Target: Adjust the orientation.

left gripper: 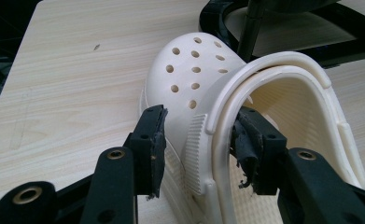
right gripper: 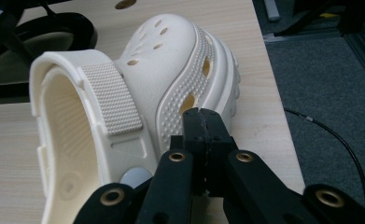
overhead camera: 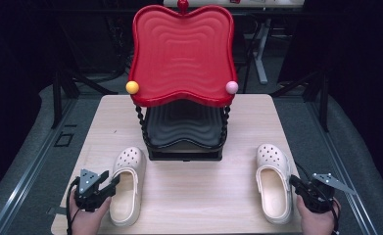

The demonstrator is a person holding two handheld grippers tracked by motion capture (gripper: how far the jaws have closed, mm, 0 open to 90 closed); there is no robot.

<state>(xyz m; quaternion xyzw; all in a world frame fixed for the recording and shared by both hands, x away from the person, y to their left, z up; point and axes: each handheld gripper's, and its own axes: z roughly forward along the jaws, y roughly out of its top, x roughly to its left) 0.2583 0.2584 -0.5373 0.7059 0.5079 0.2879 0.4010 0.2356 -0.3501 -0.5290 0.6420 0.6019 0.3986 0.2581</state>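
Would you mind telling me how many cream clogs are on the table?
2. The left clog lies near the table's front left, by the left tool; the right clog lies front right, by the right tool.

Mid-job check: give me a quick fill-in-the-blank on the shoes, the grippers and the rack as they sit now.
1. The left gripper straddles the side wall of the left clog, with one jaw ____ the shoe.
2. The right gripper has its jaws ____, beside the right clog.
3. The rack's upper tray is ____ in colour.
4. Both clogs lie on the table with their toes pointing toward the ____.

Missing words: inside; shut; red; rack
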